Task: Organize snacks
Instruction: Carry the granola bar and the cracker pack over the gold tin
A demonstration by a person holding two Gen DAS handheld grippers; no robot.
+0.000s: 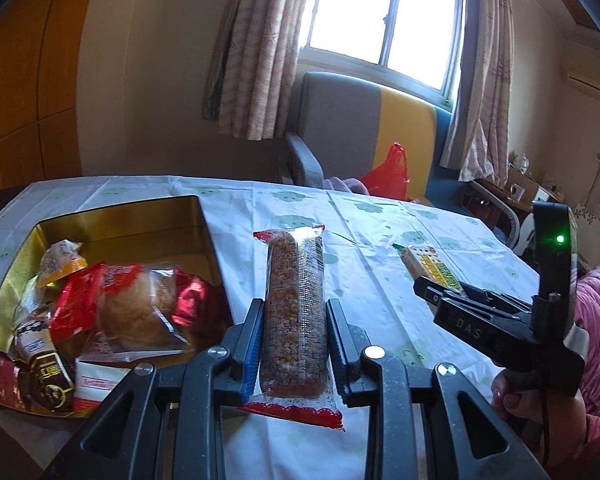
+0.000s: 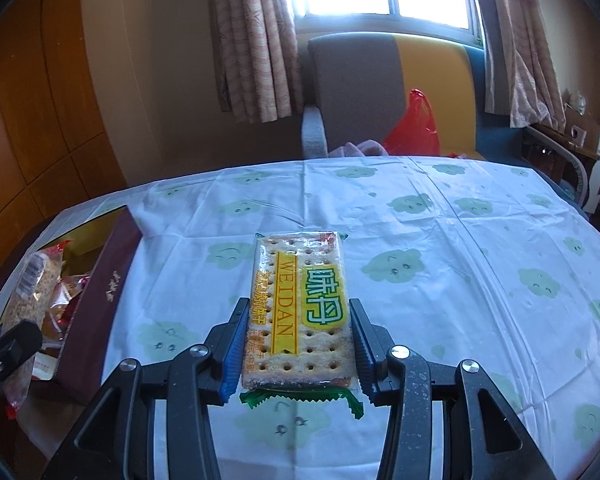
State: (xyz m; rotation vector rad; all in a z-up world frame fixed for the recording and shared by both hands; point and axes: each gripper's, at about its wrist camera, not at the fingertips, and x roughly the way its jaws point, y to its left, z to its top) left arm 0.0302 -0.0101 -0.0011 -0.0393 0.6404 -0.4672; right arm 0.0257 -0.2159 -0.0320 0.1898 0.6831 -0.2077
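Observation:
My left gripper (image 1: 294, 308) is shut on a long crispy grain bar (image 1: 294, 312) in clear wrap with red ends, held above the table beside the gold tin box (image 1: 196, 216). The box holds several wrapped snacks, among them a bread bun (image 1: 136, 308). My right gripper (image 2: 298, 308) is shut on a Weidan cracker pack (image 2: 300, 300) with a yellow and green label, above the tablecloth. The right gripper also shows in the left wrist view (image 1: 432, 286), to the right of the bar. The bar (image 2: 28, 292) and box wall (image 2: 100, 292) show at the left of the right wrist view.
A white tablecloth with green cloud prints (image 2: 440, 240) covers the table. Behind the far edge stands a grey and yellow chair (image 1: 360, 120) with a red plastic bag (image 1: 388, 176). A wooden wardrobe is at the left and a curtained window behind.

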